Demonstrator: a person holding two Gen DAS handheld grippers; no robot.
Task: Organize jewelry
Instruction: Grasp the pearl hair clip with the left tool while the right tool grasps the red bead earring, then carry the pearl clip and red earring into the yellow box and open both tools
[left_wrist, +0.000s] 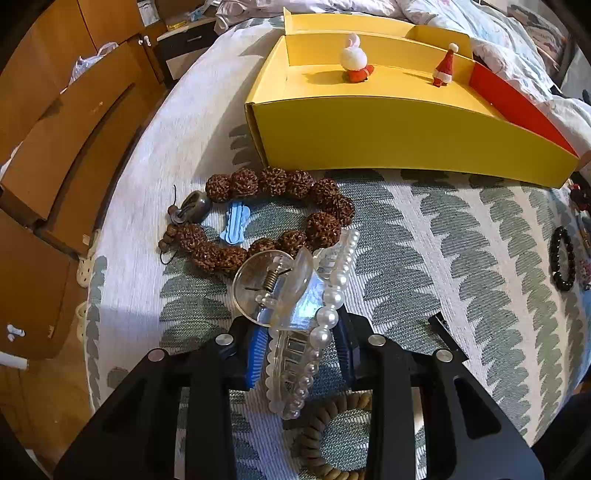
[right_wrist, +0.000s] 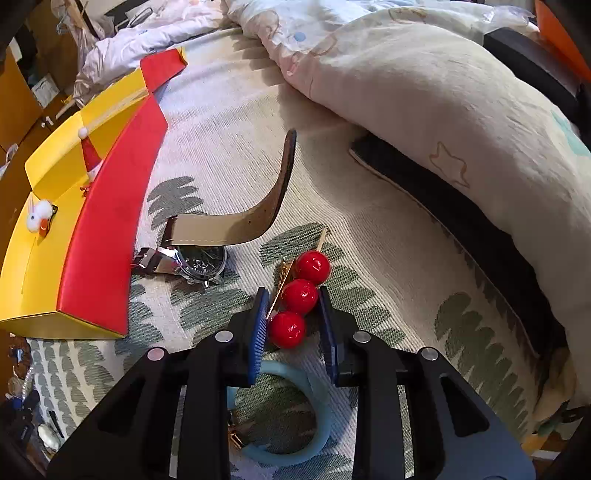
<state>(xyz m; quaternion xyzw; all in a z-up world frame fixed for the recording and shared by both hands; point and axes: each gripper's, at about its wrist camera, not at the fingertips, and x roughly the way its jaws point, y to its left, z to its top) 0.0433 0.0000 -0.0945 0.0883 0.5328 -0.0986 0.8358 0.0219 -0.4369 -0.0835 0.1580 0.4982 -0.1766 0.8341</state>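
- On a leaf-patterned cloth (left_wrist: 424, 236), the left gripper (left_wrist: 301, 347) brackets a clear claw clip (left_wrist: 291, 325) edged with pearls; its blue pads sit against the clip's two sides, pinching it.
- The clip's round lever end and spring stick out past the fingertips, overlapping the near end of a brown bead bracelet (left_wrist: 280, 210).
- The bracelet loops around a small blue clip (left_wrist: 236, 223) lying flat inside it.
- A coiled hair tie (left_wrist: 332, 435) lies on the cloth under the left gripper's frame.
- A yellow box (left_wrist: 388, 125) stands beyond the bracelet, with a bunny charm (left_wrist: 354, 59) and a Santa charm (left_wrist: 445, 64) on its upper shelf.
- A black bead bracelet (left_wrist: 563, 258) lies well apart, at the right edge.
- The right gripper (right_wrist: 293, 317) straddles a gold hairpin with three red balls (right_wrist: 301, 295); the pads touch the two nearer balls, gripping them.
- A watch (right_wrist: 201, 260) lies beside the box's red flap (right_wrist: 107, 236), one strap curling upward.
- A pale blue ring (right_wrist: 314, 417) rests under the right gripper.
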